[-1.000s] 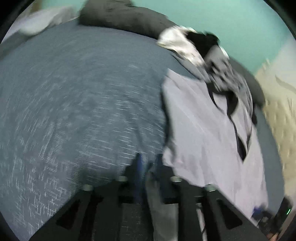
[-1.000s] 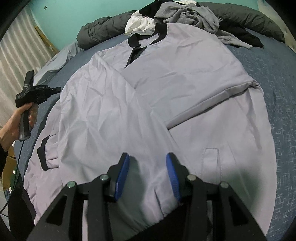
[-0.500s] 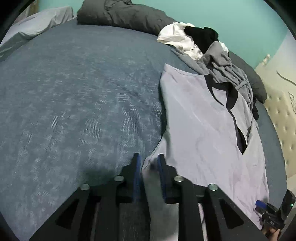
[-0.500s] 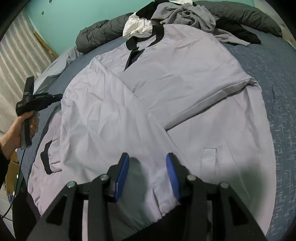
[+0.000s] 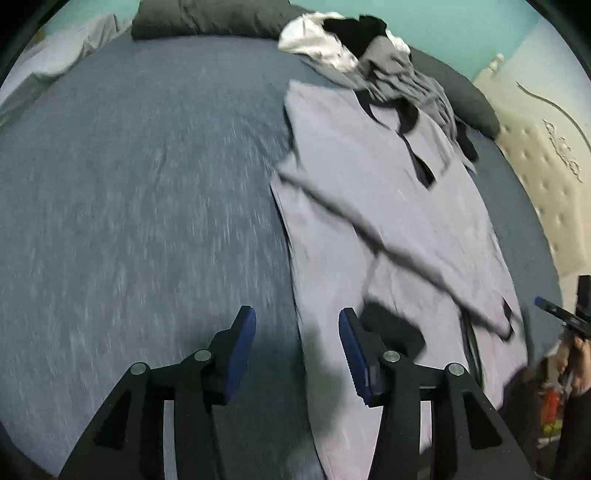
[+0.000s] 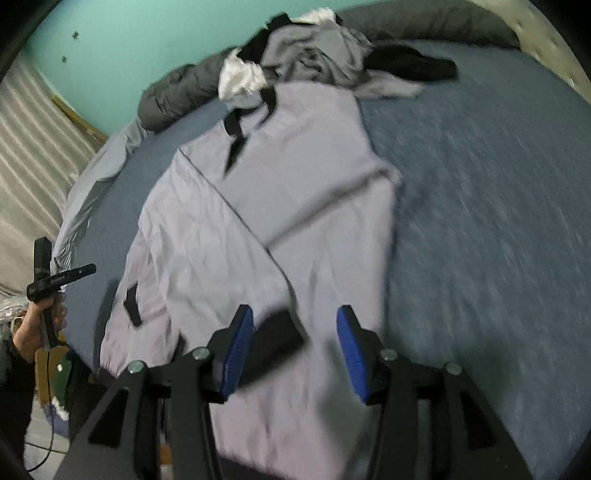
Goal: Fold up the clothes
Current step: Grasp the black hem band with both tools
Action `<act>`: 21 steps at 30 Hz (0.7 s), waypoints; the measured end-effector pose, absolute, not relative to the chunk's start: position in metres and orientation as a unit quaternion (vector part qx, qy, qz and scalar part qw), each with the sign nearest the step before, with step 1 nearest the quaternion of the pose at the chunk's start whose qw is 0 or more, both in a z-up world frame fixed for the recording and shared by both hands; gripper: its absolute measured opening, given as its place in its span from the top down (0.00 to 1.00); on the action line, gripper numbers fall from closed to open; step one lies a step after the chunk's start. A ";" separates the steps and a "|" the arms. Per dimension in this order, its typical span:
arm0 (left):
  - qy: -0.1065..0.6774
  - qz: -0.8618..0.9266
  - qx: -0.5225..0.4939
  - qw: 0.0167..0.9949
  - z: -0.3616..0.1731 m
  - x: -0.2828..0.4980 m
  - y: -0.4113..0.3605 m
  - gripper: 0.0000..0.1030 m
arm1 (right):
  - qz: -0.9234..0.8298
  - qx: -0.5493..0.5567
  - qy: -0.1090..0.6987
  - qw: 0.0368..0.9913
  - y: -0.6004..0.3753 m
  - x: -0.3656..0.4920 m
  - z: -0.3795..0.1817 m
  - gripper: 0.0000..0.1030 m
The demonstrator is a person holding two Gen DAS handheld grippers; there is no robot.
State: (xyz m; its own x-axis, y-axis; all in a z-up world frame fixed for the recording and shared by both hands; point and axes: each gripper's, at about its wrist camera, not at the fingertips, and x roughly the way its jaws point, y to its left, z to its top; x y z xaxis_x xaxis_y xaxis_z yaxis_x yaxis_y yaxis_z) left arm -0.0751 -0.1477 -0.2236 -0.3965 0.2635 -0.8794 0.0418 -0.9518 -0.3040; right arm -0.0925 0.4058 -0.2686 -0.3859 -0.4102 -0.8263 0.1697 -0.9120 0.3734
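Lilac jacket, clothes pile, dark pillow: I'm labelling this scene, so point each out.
lilac jacket (image 6: 325,192), right wrist view, flat chest panel.
clothes pile (image 6: 314,48), right wrist view, grey garment on top.
dark pillow (image 5: 207,18), left wrist view, its middle.

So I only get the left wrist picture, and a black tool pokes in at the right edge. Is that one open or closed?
Observer: Open. The right wrist view shows the right gripper with its blue fingers spread wide above the jacket.
Operator: Anything between them?
Observer: A black cuff of the jacket lies in the gap. It is too blurred to tell whether they touch.
Operator: And who holds my tool?
Observer: A left hand grips its handle, just off the bed's edge.
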 end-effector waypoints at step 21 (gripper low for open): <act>-0.201 0.737 -0.637 0.110 -0.277 0.028 -0.112 0.47 | -0.736 0.630 -0.168 0.179 0.419 -0.018 -0.325 0.48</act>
State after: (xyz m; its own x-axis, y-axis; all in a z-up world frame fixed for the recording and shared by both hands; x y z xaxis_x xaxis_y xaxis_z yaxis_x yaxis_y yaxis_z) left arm 0.0277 -0.1119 -0.2772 -0.1656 0.4171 -0.8936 0.0941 -0.8953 -0.4354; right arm -0.0182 0.4190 -0.3249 -0.1411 -0.4750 -0.8686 0.0520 -0.8797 0.4726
